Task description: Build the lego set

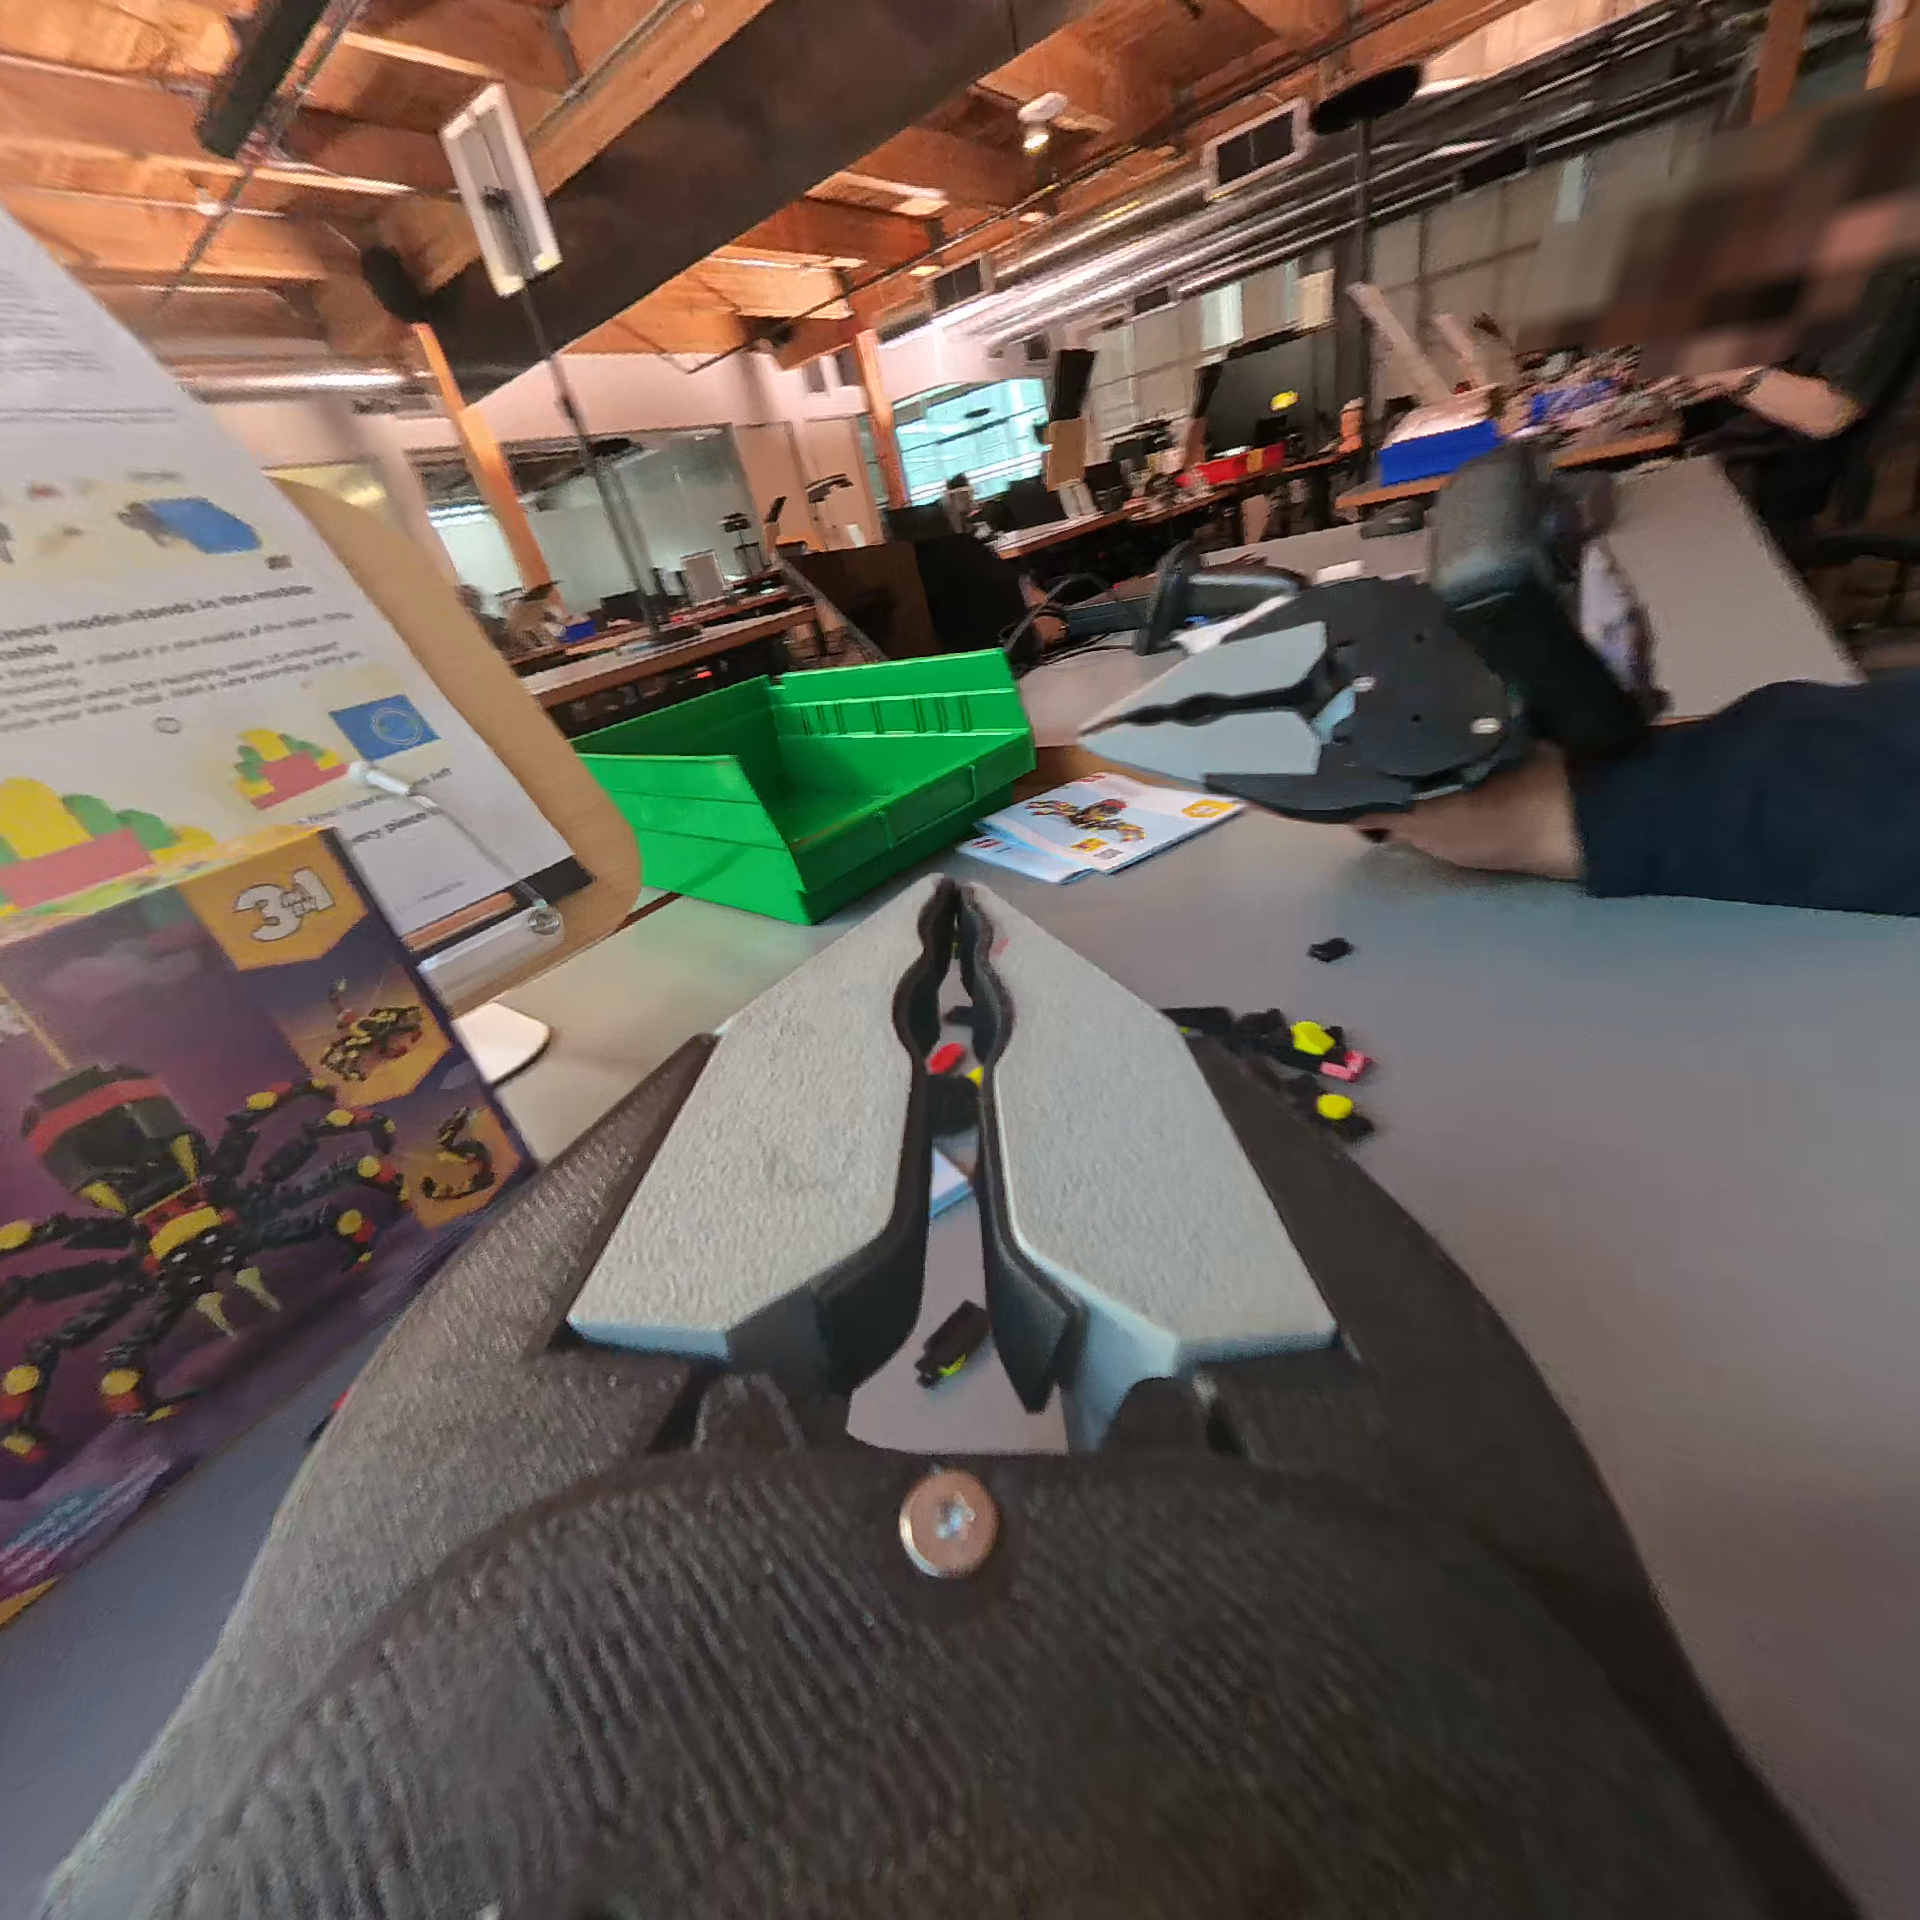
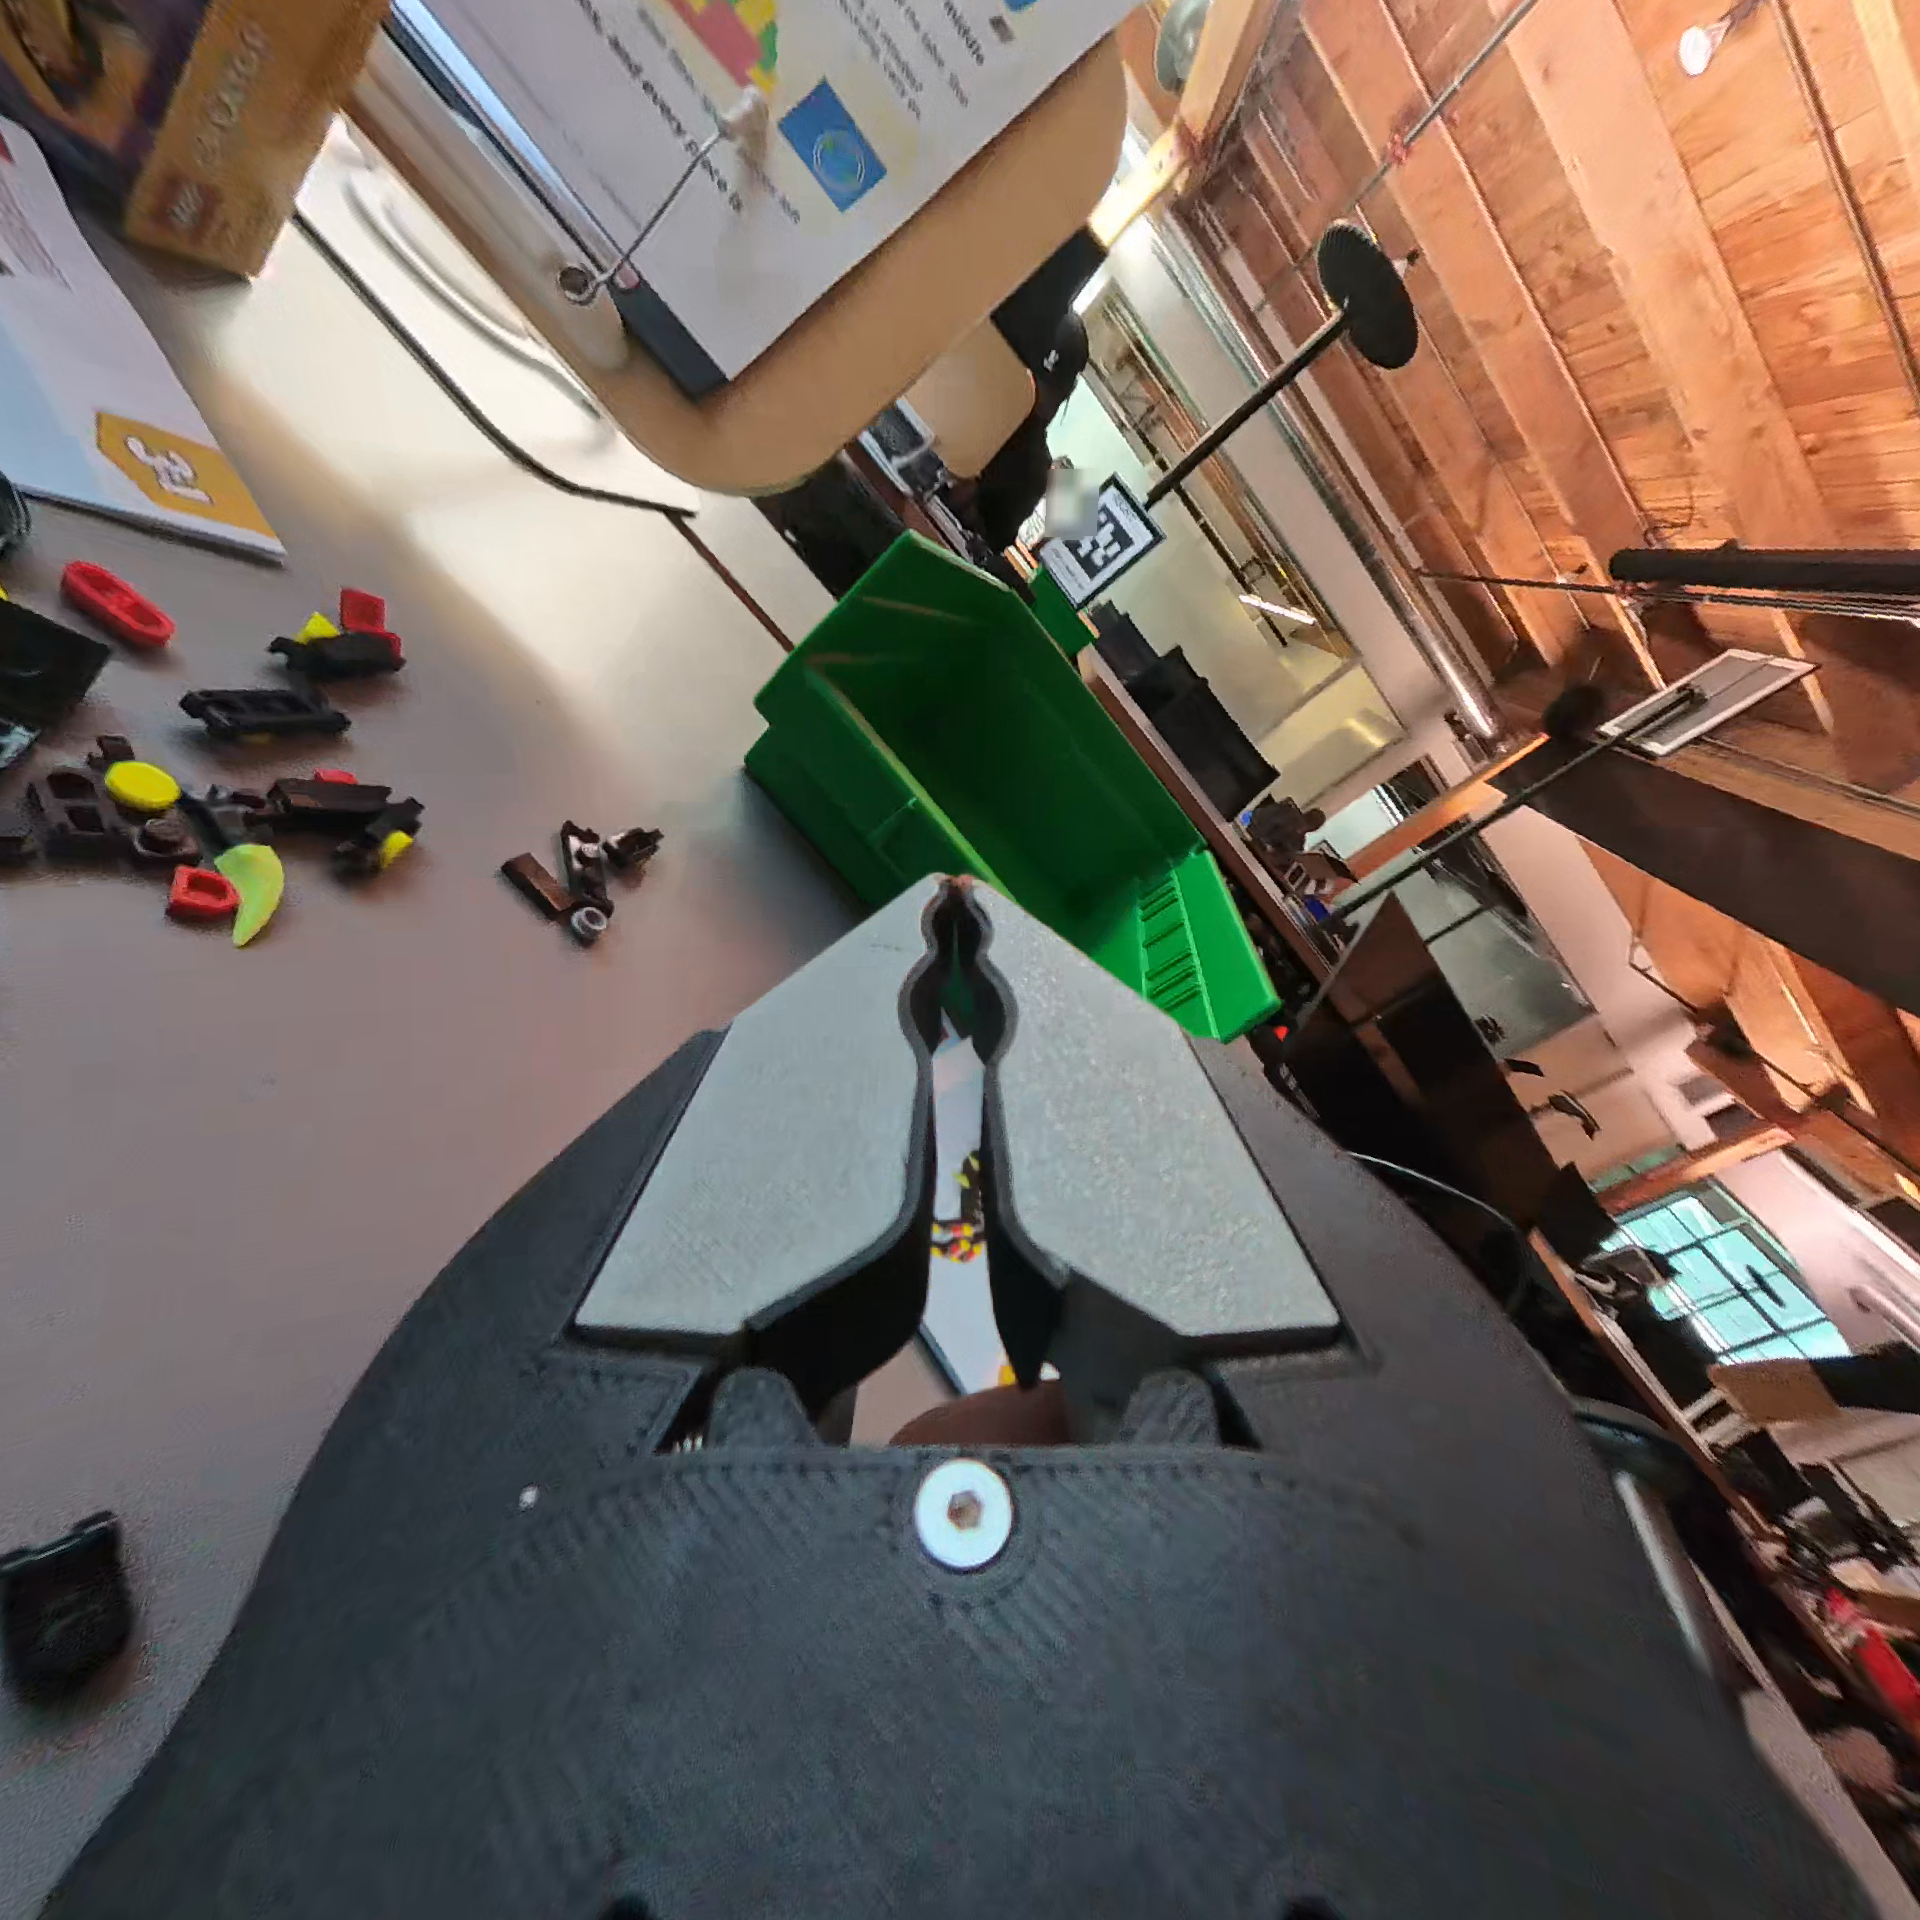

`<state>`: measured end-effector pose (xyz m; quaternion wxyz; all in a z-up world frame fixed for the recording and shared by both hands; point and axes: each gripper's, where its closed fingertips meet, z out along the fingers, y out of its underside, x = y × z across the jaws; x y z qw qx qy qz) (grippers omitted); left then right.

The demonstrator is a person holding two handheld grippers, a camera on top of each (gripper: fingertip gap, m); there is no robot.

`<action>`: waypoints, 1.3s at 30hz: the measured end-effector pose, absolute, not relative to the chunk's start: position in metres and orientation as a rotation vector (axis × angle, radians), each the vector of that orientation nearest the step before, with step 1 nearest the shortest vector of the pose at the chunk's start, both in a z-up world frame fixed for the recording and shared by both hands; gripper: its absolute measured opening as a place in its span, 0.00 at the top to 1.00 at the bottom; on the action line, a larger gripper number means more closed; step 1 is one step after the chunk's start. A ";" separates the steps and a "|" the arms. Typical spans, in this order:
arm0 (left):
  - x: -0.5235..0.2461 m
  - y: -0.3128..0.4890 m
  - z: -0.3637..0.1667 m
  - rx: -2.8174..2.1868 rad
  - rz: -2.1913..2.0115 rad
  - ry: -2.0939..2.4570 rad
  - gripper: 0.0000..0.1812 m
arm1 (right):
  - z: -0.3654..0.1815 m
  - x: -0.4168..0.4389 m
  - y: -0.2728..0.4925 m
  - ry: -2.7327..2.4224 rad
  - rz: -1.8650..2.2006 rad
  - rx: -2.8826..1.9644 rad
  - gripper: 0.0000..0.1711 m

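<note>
My left gripper [image 1: 951,896] is shut, raised above the grey table [image 1: 1558,1143], and I see nothing between its pads. Loose black, yellow and red lego pieces [image 1: 1311,1062] lie just right of it, and more show through the gap under its fingers. My right gripper [image 2: 954,885] is shut too, rolled on its side and pointing at the green bin [image 2: 987,769]. In the left wrist view it [image 1: 1091,734] hovers at the upper right, held by a hand, with its jaws together. The piece pile [image 2: 208,800] lies to its left.
A green bin [image 1: 831,769] stands at the table's back. A booklet [image 1: 1101,821] lies beside it, and another booklet [image 2: 104,416] lies near the pile. The set's purple box [image 1: 208,1143] and a sheet on a wooden stand [image 1: 260,644] are at the left. A lone black piece [image 1: 1328,948] lies apart. Left tips to right tips: about 25 cm.
</note>
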<state>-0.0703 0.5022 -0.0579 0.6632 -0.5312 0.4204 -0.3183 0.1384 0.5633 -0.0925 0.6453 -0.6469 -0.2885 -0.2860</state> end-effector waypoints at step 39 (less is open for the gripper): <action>-0.044 0.475 -0.073 -1.330 -0.922 1.067 1.00 | -0.068 0.097 0.594 -0.562 -0.099 -1.408 1.00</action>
